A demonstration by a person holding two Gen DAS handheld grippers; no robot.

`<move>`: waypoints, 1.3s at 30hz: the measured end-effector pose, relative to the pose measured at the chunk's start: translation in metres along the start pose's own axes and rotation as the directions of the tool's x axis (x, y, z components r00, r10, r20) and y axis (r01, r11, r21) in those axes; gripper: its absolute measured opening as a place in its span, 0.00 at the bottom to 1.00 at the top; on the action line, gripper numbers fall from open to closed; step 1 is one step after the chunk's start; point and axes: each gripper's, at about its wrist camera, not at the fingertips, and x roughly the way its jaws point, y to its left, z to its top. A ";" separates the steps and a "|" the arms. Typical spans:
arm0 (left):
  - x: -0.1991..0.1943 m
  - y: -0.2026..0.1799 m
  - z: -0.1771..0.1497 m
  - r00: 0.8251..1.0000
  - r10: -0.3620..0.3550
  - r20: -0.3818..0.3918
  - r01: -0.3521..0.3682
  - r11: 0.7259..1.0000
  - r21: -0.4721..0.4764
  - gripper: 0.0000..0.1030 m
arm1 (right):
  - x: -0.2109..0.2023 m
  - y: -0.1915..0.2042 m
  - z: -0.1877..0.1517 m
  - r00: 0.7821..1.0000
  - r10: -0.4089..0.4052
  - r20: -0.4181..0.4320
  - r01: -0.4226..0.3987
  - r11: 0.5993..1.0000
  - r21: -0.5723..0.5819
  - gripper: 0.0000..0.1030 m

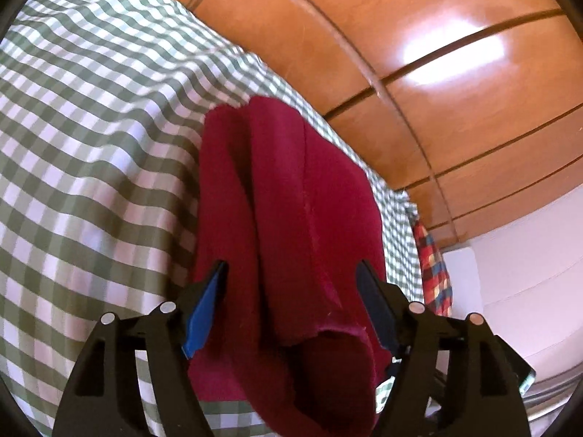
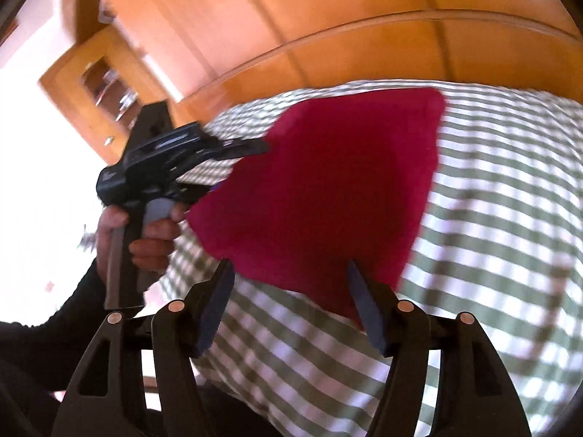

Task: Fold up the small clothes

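1. Through my left wrist camera I see the left hand-held gripper (image 1: 291, 273) with its jaws standing wide, the blue pads (image 1: 202, 313) apart from one another.
2. The red cloth (image 1: 288, 218) lies between those jaws and runs away from them in long folds; the pads do not press on it.
3. The cloth rests on a green-and-white checked sheet (image 1: 91, 127), near the sheet's right-hand edge in this view.
4. Past that edge I see orange-brown wooden panels (image 1: 419, 54), and at the right a patch of multicoloured checked fabric (image 1: 433, 273).
5. Through my right wrist camera the right hand-held gripper (image 2: 289, 273) is also wide open, holding nothing; its tips sit at the near edge of the cloth, which shows between them.
6. Here the red cloth (image 2: 328, 189) looks like a flat, roughly four-cornered piece spread on the checked sheet (image 2: 503, 218). This view is blurred.
7. At the left of this view, the other gripper (image 2: 251, 147) points at the cloth's far left edge, carried by a hand (image 2: 145, 233) in a dark sleeve (image 2: 54, 327).
8. Behind stand wooden cabinets (image 2: 255, 18).
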 end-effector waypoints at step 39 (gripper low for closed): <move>0.009 0.013 -0.024 0.921 0.347 0.180 -0.383 0.889 0.250 0.52 | 0.135 -0.086 0.091 0.991 0.119 -0.059 -0.095 0.945 0.314 0.75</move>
